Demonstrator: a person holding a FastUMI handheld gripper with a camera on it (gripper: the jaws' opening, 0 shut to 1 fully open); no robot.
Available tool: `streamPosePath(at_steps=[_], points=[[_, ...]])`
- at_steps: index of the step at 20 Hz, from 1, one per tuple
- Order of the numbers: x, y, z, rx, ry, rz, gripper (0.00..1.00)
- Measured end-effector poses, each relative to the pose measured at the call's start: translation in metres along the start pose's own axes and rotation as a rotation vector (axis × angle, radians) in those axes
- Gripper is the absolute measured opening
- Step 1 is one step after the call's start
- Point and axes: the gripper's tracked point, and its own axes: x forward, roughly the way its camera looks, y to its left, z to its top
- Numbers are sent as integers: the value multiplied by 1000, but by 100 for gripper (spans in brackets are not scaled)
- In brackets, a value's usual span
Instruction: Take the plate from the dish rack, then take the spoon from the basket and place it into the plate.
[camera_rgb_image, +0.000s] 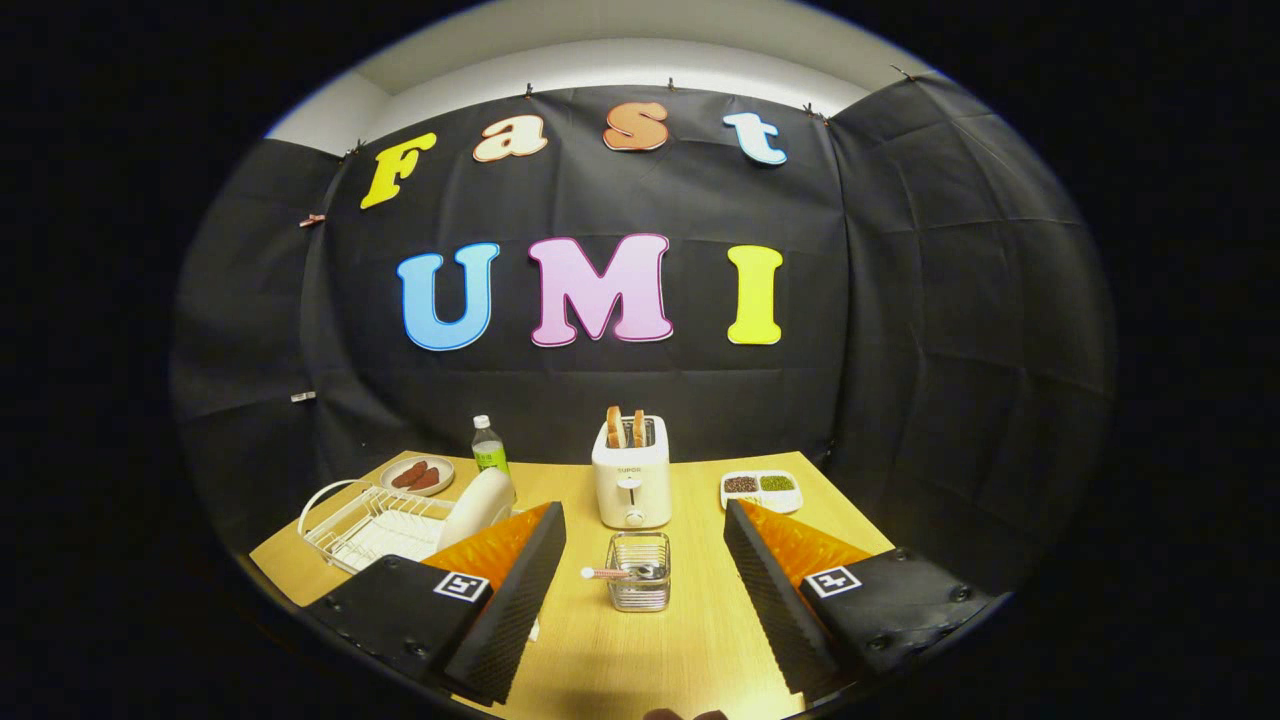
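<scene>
The gripper (645, 590) stands open above the worktop (690, 640), holding nothing. The plate (478, 506) rests on edge in the white dish rack (372, 528), ahead and to the left, partly behind the left finger. The spoon (618, 573) lies across the wire basket (640, 572), between the fingers, handle pointing left. The plate likely comes first, needing a leftward swing.

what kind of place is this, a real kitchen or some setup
Likely a staged kitchen tabletop in a cloth-walled booth, not a real kitchen: a toaster with bread, a wire dish rack holding a plate, and a basket with a spoon. The gripper is open.
</scene>
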Motion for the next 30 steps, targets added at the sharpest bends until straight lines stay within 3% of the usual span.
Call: streamPosePath(at_steps=[8,15,22,25,28,29,30], points=[[53,74,4,91,174,124,99],[98,146,-21,62,328,199,99],[131,189,-78,119,561,196,99],[145,188,-98,96,604,153,97],[148,190,-124,96,694,132,87],[149,192,-132,106,724,132,76],[148,193,-137,111,745,133,73]])
